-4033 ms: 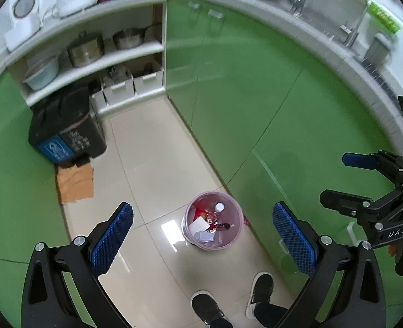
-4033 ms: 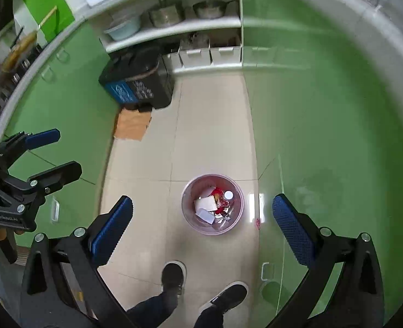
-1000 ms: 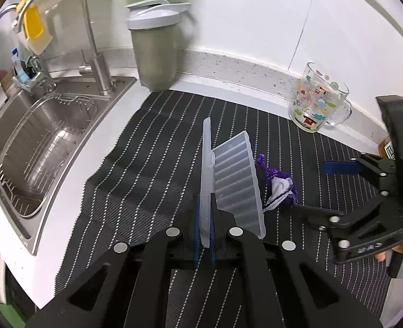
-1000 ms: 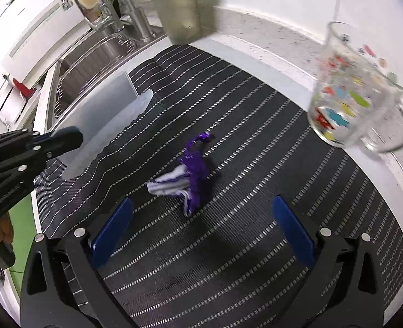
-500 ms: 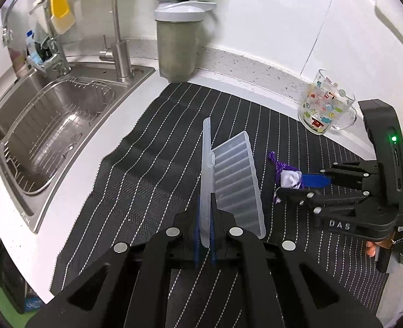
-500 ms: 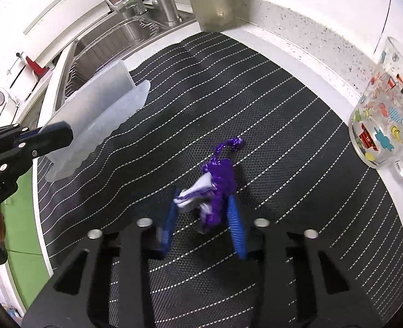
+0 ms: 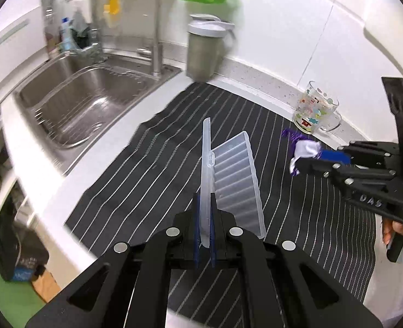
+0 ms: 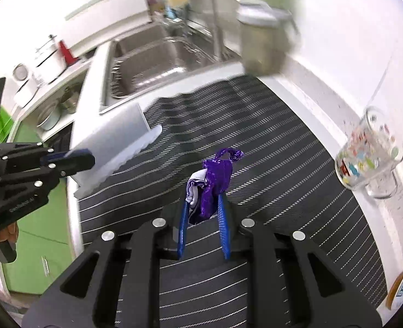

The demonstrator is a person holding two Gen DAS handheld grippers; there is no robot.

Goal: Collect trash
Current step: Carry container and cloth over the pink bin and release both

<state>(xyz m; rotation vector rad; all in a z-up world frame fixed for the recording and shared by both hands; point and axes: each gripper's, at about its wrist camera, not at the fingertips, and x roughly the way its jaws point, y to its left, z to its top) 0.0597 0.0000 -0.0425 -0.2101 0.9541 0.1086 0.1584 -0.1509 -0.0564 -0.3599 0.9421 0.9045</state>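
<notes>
My left gripper [image 7: 204,207] is shut on a clear plastic clamshell tray [image 7: 228,175], held upright above the black striped mat [image 7: 147,169]. The tray also shows in the right wrist view [image 8: 111,150], with the left gripper [image 8: 73,158] clamped on its edge. My right gripper [image 8: 203,205] is shut on a purple and white wrapper [image 8: 212,183], lifted off the mat [image 8: 283,164]. In the left wrist view the right gripper [image 7: 319,158] holds the wrapper [image 7: 302,150] at the right.
A steel sink [image 7: 86,101] with a tap lies left of the mat. A grey lidded jug [image 7: 204,52] stands at the back. A patterned glass mug [image 7: 314,112] stands by the wall, also seen in the right wrist view [image 8: 370,153]. Green cabinets [image 8: 37,235] are below.
The right gripper has closed fully on the purple wrapper and lifted it off the mat. Both grippers have pulled back from the counter, and the left still holds the tray.
</notes>
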